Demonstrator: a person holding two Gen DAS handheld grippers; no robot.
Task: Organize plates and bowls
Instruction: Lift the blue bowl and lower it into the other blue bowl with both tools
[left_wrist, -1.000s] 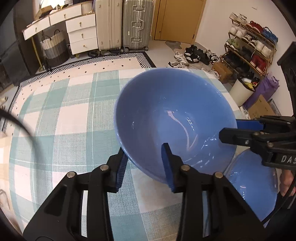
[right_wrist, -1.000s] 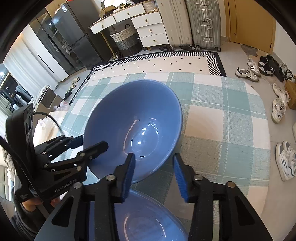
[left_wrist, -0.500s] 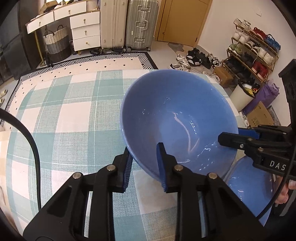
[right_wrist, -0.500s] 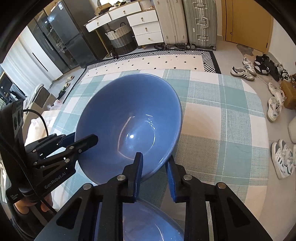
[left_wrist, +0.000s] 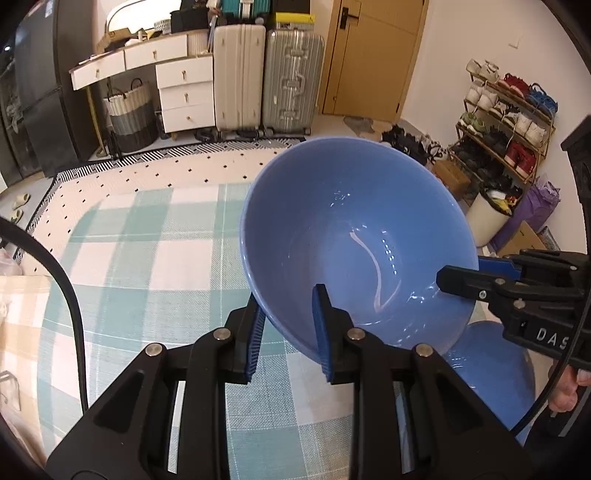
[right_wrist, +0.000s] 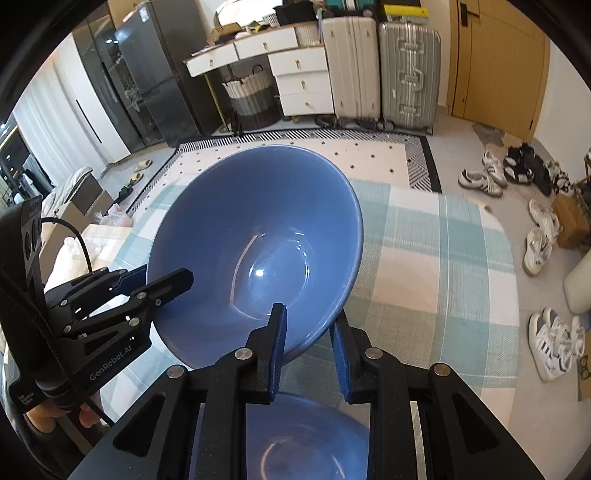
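The left gripper (left_wrist: 288, 325) and right gripper (right_wrist: 308, 345) each clamp the rim of one blue bowl (left_wrist: 354, 243), a pad inside and a pad outside, from opposite sides. The bowl fills the frame centre in both views, tilted, above the checked cloth (left_wrist: 140, 258). A second bowl (right_wrist: 306, 439) sits at the bottom edge of the right view, below the first.

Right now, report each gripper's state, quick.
Left gripper: shut on the blue bowl, pinching its rim.
Right gripper: shut on the same bowl's rim, from the other side.
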